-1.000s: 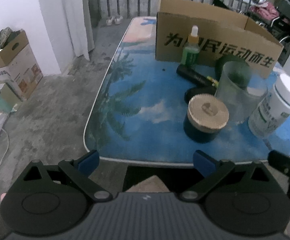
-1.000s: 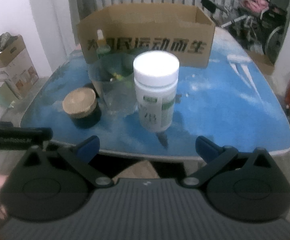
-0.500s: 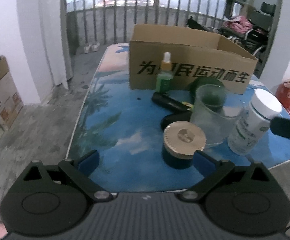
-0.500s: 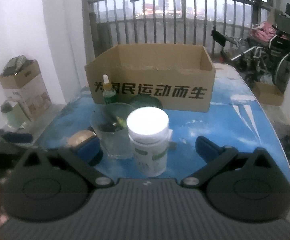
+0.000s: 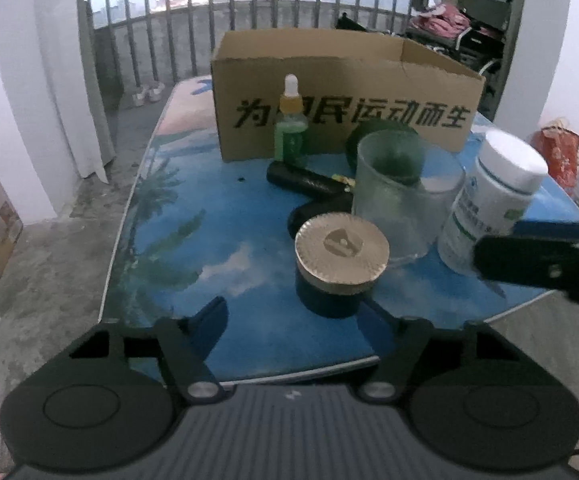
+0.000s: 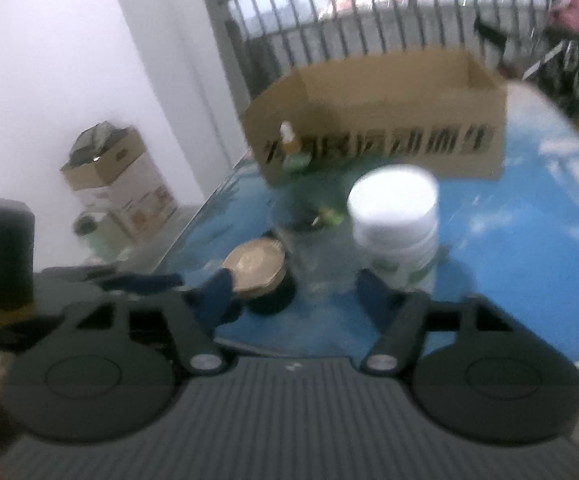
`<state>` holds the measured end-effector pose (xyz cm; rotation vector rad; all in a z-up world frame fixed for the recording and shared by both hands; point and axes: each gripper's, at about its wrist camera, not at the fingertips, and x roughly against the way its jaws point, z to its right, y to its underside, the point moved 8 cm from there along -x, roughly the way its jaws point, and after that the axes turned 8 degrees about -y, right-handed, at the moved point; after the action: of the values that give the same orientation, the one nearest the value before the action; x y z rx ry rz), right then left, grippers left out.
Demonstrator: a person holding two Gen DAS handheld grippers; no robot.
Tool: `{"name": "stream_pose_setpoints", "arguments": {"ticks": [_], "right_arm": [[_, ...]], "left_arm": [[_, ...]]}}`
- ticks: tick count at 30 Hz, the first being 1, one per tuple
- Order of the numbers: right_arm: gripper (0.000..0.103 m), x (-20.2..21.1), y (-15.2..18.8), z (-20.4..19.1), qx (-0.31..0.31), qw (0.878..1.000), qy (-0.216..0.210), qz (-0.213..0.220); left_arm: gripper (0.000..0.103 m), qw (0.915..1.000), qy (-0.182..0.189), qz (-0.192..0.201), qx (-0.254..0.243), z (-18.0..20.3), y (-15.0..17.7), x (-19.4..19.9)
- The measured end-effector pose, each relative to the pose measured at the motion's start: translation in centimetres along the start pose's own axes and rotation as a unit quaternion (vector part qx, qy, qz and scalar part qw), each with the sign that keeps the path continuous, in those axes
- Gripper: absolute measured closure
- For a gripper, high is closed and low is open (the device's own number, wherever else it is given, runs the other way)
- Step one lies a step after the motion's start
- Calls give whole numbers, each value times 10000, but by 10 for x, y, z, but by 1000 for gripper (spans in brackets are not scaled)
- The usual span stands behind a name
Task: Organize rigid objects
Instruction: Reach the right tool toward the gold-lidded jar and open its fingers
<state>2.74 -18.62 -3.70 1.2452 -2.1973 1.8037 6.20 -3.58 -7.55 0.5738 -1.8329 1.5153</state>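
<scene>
1. Two grippers sit at the near edge of the blue bench (image 5: 209, 240), nothing between either's jaws.
2. Left gripper (image 5: 293, 320): jaws have just been closing, now about half apart, short of the dark jar with the gold lid (image 5: 341, 256) at 12 o'clock.
3. Right gripper (image 6: 293, 292): jaws have just been closing to a similar half gap; the white-capped bottle (image 6: 395, 224) stands just beyond its right finger, at 1 o'clock. This view is blurred.
4. Clear glass cup (image 5: 389, 196) stands between jar and bottle.
5. Green dropper bottle (image 5: 290, 128) stands upright at the front wall of the cardboard box (image 5: 345, 92), at 12 o'clock.
6. Black tube (image 5: 305, 178) lies flat between dropper bottle and cup.
</scene>
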Motion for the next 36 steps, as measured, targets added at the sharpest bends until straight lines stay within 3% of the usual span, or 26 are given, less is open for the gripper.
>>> {"name": "stream_pose_setpoints", "arguments": {"ticks": [1,7,19,30,36], "right_arm": [[54,-5,4,2,-108,9999,-55,-84],[63,-30,7,16,-360,9990,-116,-218],[68,-40,-2,46,-466,9981,395,-98],[66,-35,3,31,-522,9984,53,-218],[62,-40,5,22,-871,9947,-476,-285]], "left_arm": [[41,10000,45,-25,-34,1,2,-2],[58,9996,86,-210,-172,-2,10,-15],[57,9986,299,-86,-431,7,6,-17],[49,9966,462,139,-670,20,-3,-16],[47,9954,534,178,-775,23,-5,-21]]}}
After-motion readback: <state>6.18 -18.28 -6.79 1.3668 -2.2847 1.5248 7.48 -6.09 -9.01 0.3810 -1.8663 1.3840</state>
